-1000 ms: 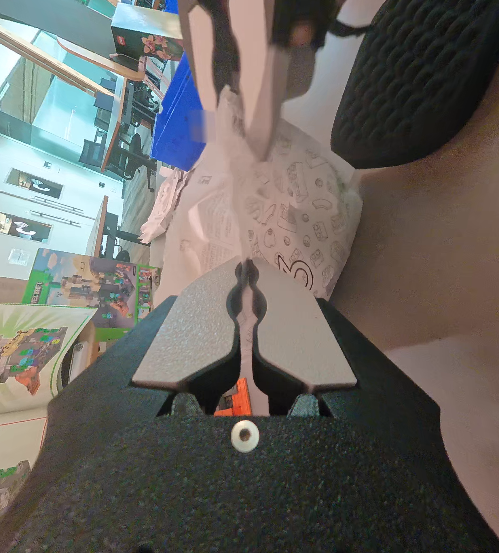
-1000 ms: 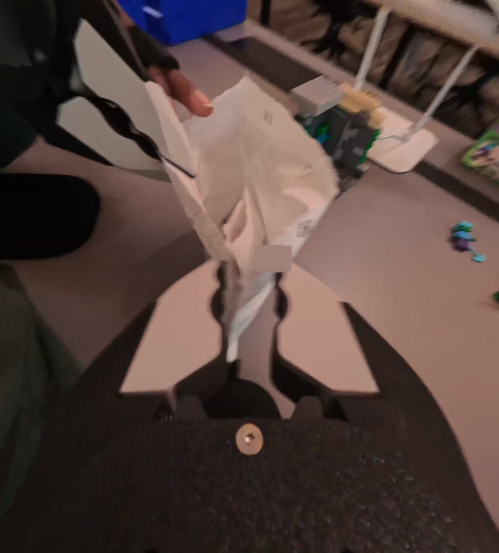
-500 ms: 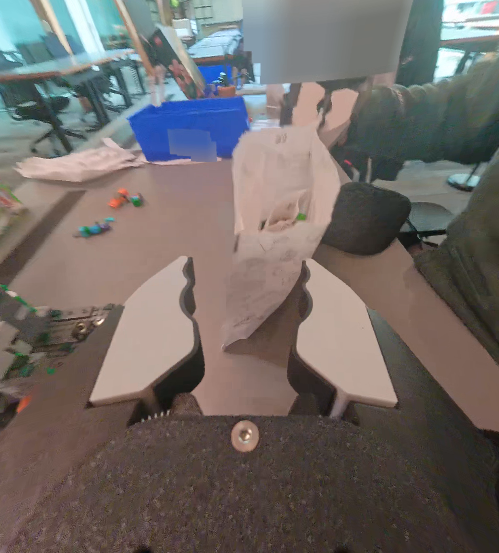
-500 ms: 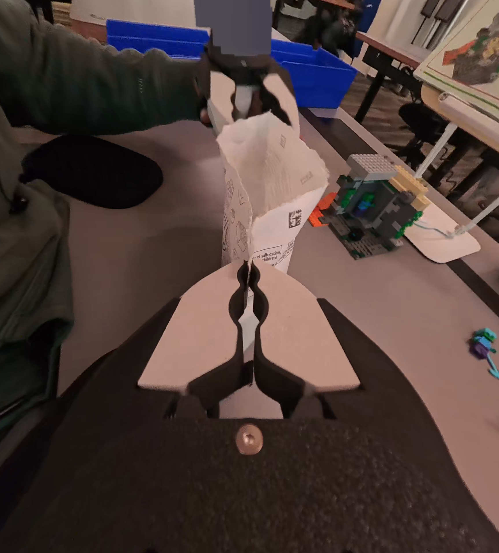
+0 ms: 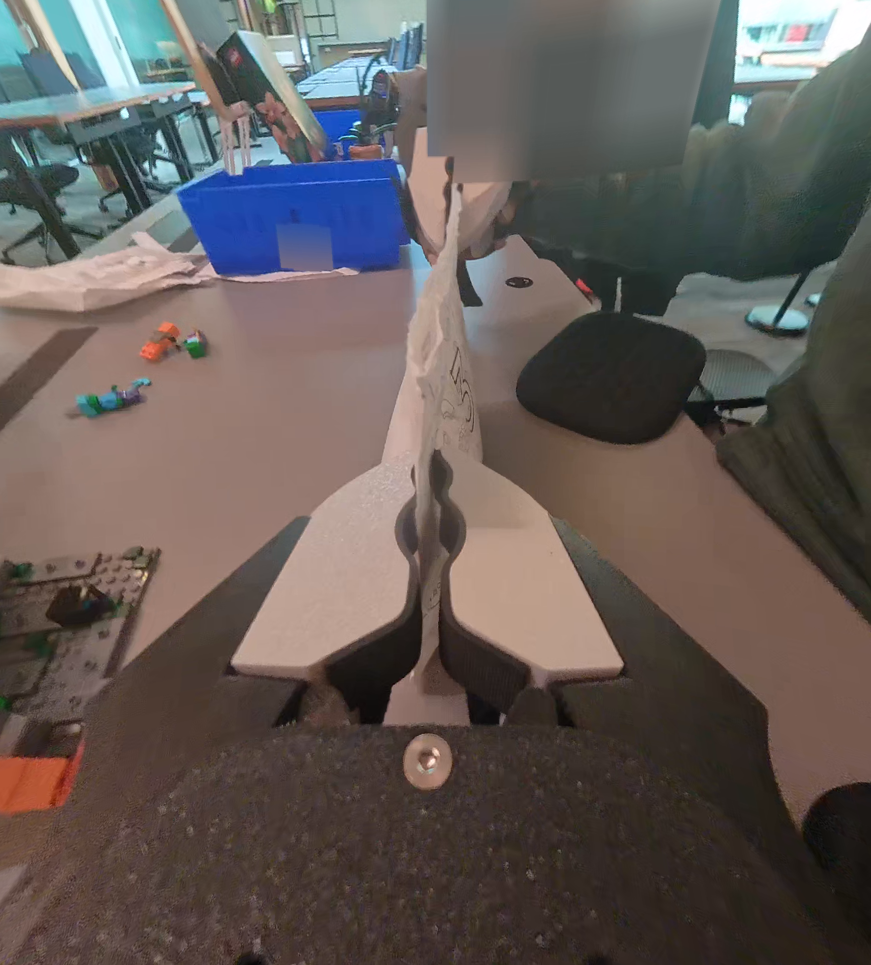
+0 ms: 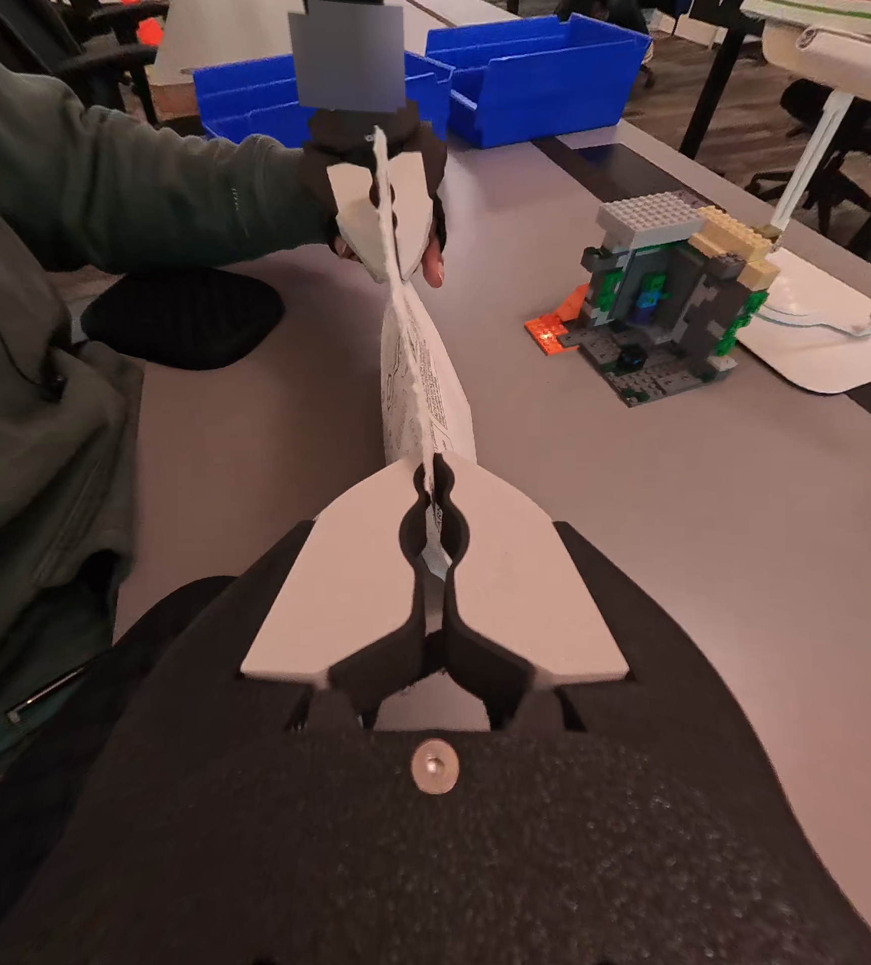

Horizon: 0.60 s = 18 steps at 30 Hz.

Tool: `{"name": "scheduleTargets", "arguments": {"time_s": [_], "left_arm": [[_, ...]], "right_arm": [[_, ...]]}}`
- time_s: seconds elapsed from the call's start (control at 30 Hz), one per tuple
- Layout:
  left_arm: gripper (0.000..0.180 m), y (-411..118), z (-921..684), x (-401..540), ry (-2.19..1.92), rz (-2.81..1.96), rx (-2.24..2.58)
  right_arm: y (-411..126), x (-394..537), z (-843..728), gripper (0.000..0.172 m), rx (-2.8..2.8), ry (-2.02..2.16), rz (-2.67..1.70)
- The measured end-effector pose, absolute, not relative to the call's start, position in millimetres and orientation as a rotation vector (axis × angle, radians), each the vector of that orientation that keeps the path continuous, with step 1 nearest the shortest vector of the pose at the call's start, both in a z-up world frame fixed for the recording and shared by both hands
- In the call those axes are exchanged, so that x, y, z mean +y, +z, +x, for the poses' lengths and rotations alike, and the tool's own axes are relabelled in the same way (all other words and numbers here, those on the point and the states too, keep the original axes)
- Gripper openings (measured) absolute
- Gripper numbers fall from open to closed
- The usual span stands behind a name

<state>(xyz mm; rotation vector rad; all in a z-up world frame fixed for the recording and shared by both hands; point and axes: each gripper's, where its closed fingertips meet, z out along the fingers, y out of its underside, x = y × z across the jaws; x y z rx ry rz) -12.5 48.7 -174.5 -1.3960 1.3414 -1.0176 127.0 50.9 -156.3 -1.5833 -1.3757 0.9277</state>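
Two tools, one white paper bag between them. Left tool (image 5: 430,459), low centre of its frame, fingers closed on one edge of the bag (image 5: 446,376); right tool (image 6: 430,462) likewise clamped on the opposite edge. The bag is pulled taut edge-on, held clear above the desk (image 5: 266,444), running up the middle of both frames.

In the right view the left tool appears upper centre, gripped by a hand (image 6: 430,261) in a dark fingerless glove, green sleeve (image 6: 161,198) reaching in from the left.

On the desk: one brick-built model (image 6: 673,292) on a grey base, right of centre; two small clusters of loose bricks (image 5: 172,339), left of centre in the left view; one black mesh pad (image 5: 610,376), right. Farther back, two blue bins (image 6: 537,68), crumpled white paper (image 5: 73,277) at upper left. Beyond, office desks and chairs, glass partitions.
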Motion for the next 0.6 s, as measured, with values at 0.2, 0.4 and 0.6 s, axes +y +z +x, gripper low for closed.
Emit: {"name": "scheduleTargets", "arguments": {"time_s": [0.2, 0.4, 0.6], "left_arm": [[0.001, -171, -23, 52, -1.028, -1.455, 1.274], [0.000, -173, -24, 47, -1.119, -1.484, 1.227], [0.000, -171, -29, 48, -1.108, -1.519, 1.179]], "right_arm": [[-156, 58, 119, 0.000, -1.392, 0.917, -1.591], [-155, 59, 118, 0.000, -1.405, 0.980, -1.616], [-154, 64, 112, 0.000, -1.388, 0.963, -1.639]]}}
